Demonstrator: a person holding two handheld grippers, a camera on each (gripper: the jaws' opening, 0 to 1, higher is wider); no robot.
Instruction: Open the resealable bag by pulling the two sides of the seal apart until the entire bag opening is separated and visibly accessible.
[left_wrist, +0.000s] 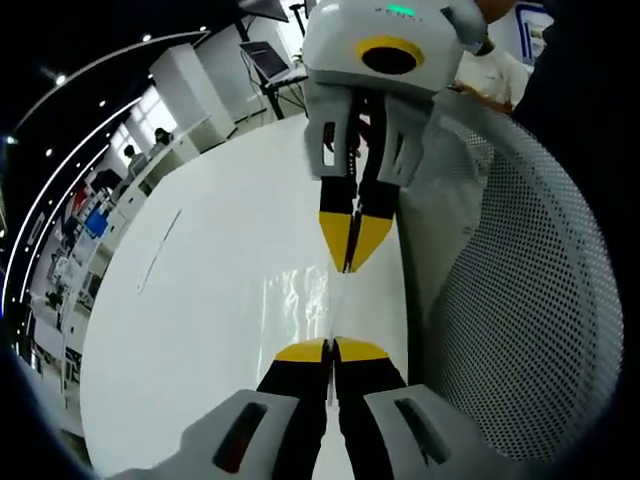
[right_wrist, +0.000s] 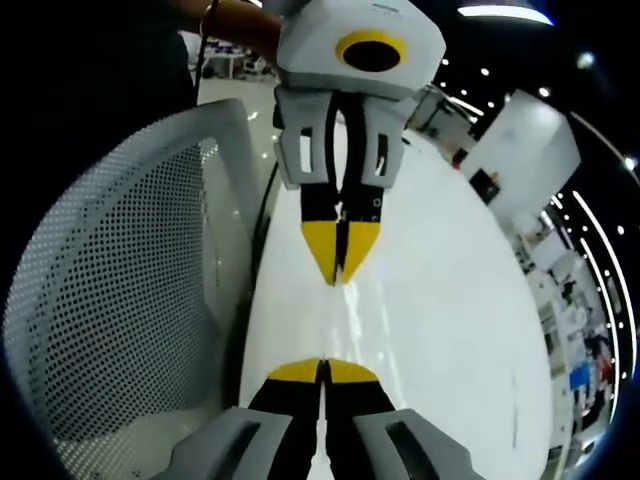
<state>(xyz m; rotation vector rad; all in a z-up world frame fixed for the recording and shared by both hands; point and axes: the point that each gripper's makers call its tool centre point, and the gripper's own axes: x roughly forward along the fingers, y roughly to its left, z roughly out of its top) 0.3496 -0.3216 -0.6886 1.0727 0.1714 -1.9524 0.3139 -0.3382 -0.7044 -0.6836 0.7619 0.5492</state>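
Note:
A clear resealable bag (left_wrist: 292, 296) hangs stretched between the two grippers over a white table (left_wrist: 190, 330); it shows as a glossy, wrinkled film. In the left gripper view my left gripper (left_wrist: 331, 349) rises from the bottom, its yellow-tipped jaws shut on the near edge of the bag. The right gripper (left_wrist: 349, 262) comes down from the top, facing it, jaws shut on the far edge. In the right gripper view my right gripper (right_wrist: 322, 369) is closed at the bottom and the left gripper (right_wrist: 340, 276) points at it from above, with the faint bag (right_wrist: 352, 318) between them.
A white mesh chair back (left_wrist: 530, 300) stands close beside the grippers, also large in the right gripper view (right_wrist: 120, 290). The white table (right_wrist: 470, 320) stretches away. A person's arm (right_wrist: 235, 20) is behind the left gripper. Office desks and a laptop (left_wrist: 264, 60) stand far off.

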